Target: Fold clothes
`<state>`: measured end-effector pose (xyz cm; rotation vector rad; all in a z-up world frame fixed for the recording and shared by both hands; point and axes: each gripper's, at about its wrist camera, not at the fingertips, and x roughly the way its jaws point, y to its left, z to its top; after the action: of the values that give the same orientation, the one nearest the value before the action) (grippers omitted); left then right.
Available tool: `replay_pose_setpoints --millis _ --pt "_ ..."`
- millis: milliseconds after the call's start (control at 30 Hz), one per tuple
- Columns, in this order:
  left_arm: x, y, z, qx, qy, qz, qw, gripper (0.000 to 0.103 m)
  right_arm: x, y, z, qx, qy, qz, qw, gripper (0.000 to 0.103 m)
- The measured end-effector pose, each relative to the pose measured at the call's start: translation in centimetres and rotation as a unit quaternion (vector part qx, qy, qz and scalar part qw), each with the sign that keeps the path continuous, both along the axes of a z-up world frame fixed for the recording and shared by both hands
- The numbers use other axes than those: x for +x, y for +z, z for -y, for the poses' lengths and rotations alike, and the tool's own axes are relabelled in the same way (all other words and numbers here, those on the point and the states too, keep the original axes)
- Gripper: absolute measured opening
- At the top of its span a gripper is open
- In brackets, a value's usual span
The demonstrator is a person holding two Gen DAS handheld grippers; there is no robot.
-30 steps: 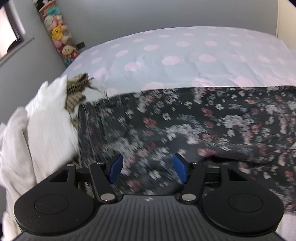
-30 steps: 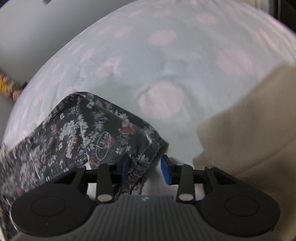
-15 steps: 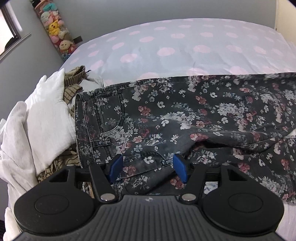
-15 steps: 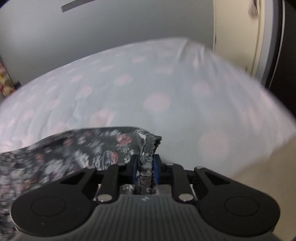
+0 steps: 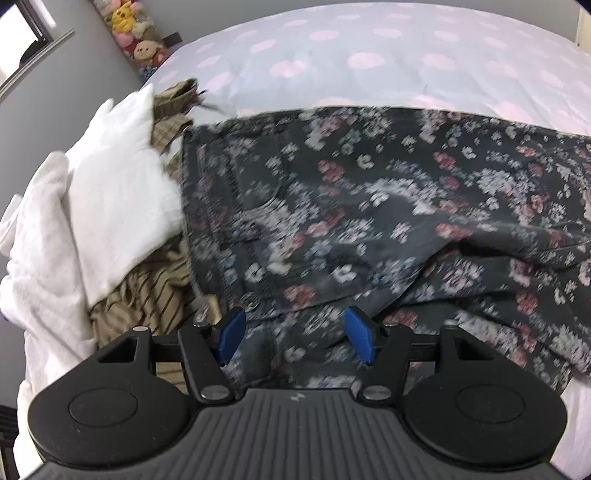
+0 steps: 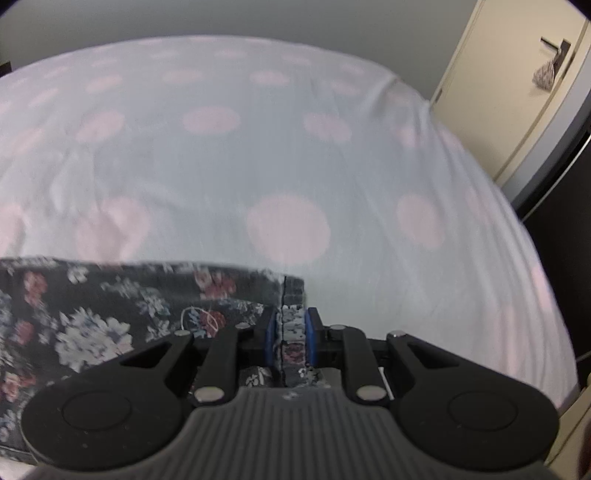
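we see a bed (image 5: 388, 48) under a pale sheet with pink dots, filling a grey-walled room; soft toys (image 5: 136, 33) sit stacked in the far corner by a window, and a cream door (image 6: 506, 85) stands off the bed's right side. dark flowered trousers (image 5: 369, 206) lie spread across the near part of the sheet, waistband toward a heap of white laundry (image 5: 92, 206) and a tan striped garment (image 5: 147, 295) at the left edge. our left gripper (image 5: 293, 334) hangs spread wide above the waist, clasping nothing. our right gripper (image 6: 290, 338) is clenched on the trousers' hem, the cloth pinched between its blue pads (image 6: 313, 332).
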<state>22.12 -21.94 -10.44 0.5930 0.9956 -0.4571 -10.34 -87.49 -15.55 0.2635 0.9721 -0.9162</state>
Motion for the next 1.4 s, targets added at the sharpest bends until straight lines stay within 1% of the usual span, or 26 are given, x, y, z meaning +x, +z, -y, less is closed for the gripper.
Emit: replay_pose_setpoints --millis 67,167,233,300,367,467,500,600,667,733,833,867,900,933,1000,1033,1100,1133,1167,1200,1267,1400 --pt "-0.4 0.2 -0.8 0.002 0.006 -0.005 1.0000 0.058 -0.2 -0.2 -0.2 -0.005 0.003 0.002 1.000 0.020" --pt "-2.3 1.1 -1.8 0.002 -0.001 -0.008 1.0000 0.058 -0.4 0.3 -0.7 -0.018 0.010 0.004 1.000 0.023" --pt "-4.0 1.8 -2.2 0.003 -0.014 -0.013 0.9998 0.058 -0.8 1.4 -1.5 -0.030 0.018 0.016 0.999 0.028" --pt "-5.8 2.2 -2.2 0.005 -0.032 -0.023 0.9992 0.058 -1.3 2.6 -2.3 -0.037 0.028 0.038 0.998 0.030" --pt "-7.8 2.1 -1.7 0.014 -0.066 -0.034 0.9971 0.058 -2.1 3.9 -3.2 -0.039 0.039 0.066 0.996 0.033" --pt "-11.0 0.9 -0.5 0.038 -0.137 -0.044 0.9889 0.059 -4.2 5.4 -5.8 -0.024 0.056 0.103 0.993 0.036" --pt "-11.8 0.2 -0.1 0.045 -0.156 -0.049 0.9854 0.059 -5.2 5.9 -7.0 -0.015 0.064 0.110 0.992 0.038" --pt "-13.9 -2.2 0.8 0.066 -0.218 -0.061 0.9719 0.059 -8.7 6.7 -11.1 0.003 0.089 0.111 0.990 0.051" --pt "-15.0 -3.8 1.1 0.087 -0.258 -0.055 0.9607 0.059 -11.3 6.7 -13.8 0.026 0.088 0.109 0.990 0.052" --pt "-16.0 -5.3 1.2 0.116 -0.299 -0.041 0.9462 0.059 -13.7 6.6 -16.4 0.050 0.079 0.108 0.990 0.052" --pt "-17.1 -7.1 1.2 0.164 -0.354 -0.023 0.9206 0.059 -17.0 6.1 -20.3 0.086 0.053 0.115 0.988 0.052" --pt "-17.4 -7.7 1.1 0.180 -0.364 -0.011 0.9138 0.058 -17.9 6.1 -21.7 0.093 0.051 0.117 0.987 0.052" --pt "-17.5 -7.9 1.0 0.190 -0.369 -0.003 0.9098 0.056 -18.6 6.0 -23.1 0.100 0.049 0.120 0.987 0.053" --pt "-17.5 -7.9 0.9 0.193 -0.369 0.001 0.9091 0.053 -19.0 5.9 -24.4 0.103 0.053 0.119 0.986 0.054" --pt "-17.4 -7.9 0.7 0.198 -0.370 0.008 0.9076 0.037 -19.6 5.8 -27.0 0.107 0.063 0.114 0.986 0.056" --pt "-17.4 -7.9 0.5 0.201 -0.370 0.012 0.9068 0.032 -19.5 5.8 -28.0 0.110 0.073 0.111 0.985 0.060" --pt "-17.3 -7.9 0.3 0.207 -0.371 0.020 0.9052 0.016 -19.1 5.5 -30.2 0.112 0.104 0.102 0.983 0.061" --pt "-17.1 -7.6 0.1 0.201 -0.367 0.019 0.9081 0.014 -18.6 5.4 -31.1 0.111 0.122 0.093 0.982 0.061" --pt "-16.9 -6.9 -0.1 0.186 -0.359 0.017 0.9145 0.007 -18.0 5.1 -31.7 0.107 0.135 0.079 0.982 0.061" --pt "-16.6 -6.1 -0.4 0.171 -0.351 0.019 0.9205 0.004 -17.4 4.8 -32.2 0.101 0.148 0.063 0.982 0.061" --pt "-16.3 -4.2 -1.2 0.146 -0.334 0.040 0.9304 0.003 -16.2 4.0 -32.5 0.095 0.153 0.037 0.983 0.061" --pt "-15.3 -0.2 -2.4 0.100 -0.293 0.077 0.9478 0.003 -14.5 2.3 -31.1 0.132 0.133 0.033 0.982 0.061"
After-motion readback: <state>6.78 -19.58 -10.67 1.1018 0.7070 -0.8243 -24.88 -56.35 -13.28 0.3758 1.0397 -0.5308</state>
